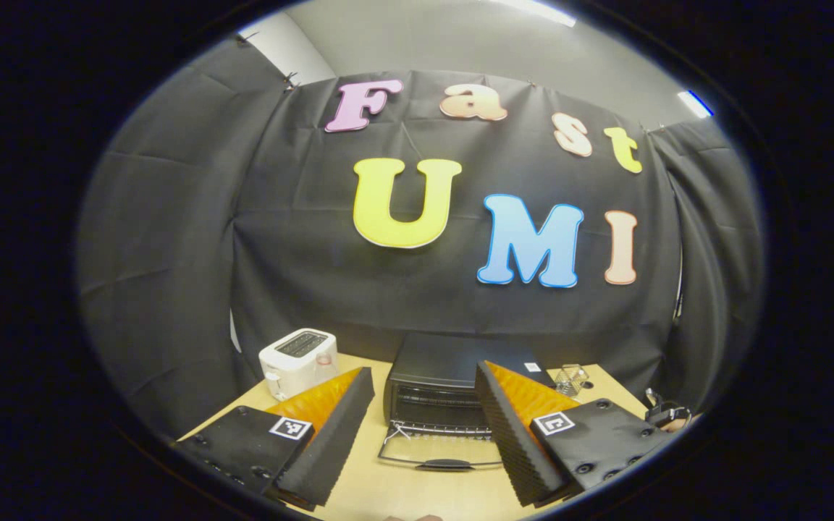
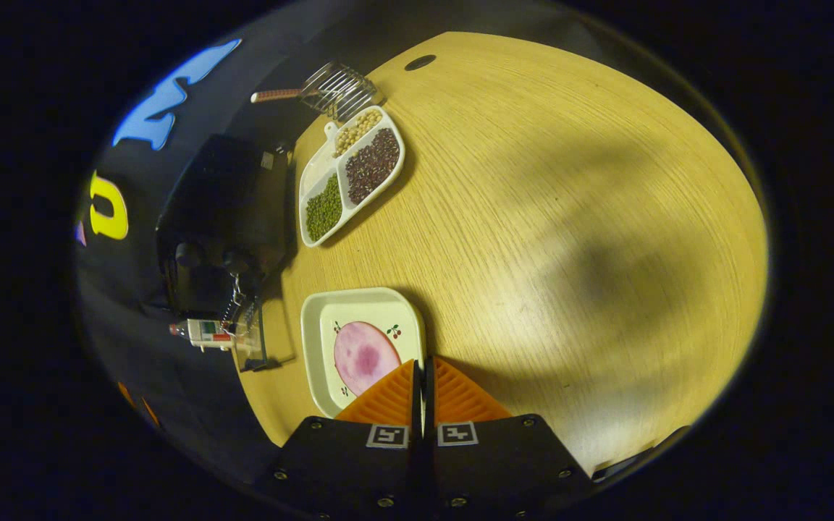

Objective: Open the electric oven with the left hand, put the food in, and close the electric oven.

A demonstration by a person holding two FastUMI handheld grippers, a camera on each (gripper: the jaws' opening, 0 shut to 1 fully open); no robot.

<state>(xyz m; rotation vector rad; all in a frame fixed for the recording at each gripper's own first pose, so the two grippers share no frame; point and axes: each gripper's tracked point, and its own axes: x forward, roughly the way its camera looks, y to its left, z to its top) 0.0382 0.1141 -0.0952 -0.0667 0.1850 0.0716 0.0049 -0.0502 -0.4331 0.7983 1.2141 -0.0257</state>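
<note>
In the left gripper view, the left claw (image 1: 424,423) stands wide open with nothing between its fingers, held back from the electric oven (image 1: 453,380), which sits straight ahead of it on the worktop (image 1: 417,492); the oven's door (image 1: 440,450) is already dropped down flat, handle toward the claw, and a white toaster (image 1: 299,359) stands ahead and to the claw's left. The cavity looks dark and I cannot tell what, if anything, is inside. In the right gripper view, the right claw (image 2: 422,391) is nearly shut and appears to pinch the near rim of a square white plate (image 2: 316,325), just ahead and to its left, carrying a round pink slice of ham (image 2: 365,357). Farther ahead lies a divided tray (image 2: 348,171) with three compartments: green beans nearest, dark red beans beside them, pale beans at the far end. The grip on the rim looks thin, so the plate could tilt when lifted and let the ham slide off. Another risk is the plate's edge catching the lowered door or the oven mouth on the way in, should the approach come too low.
</note>
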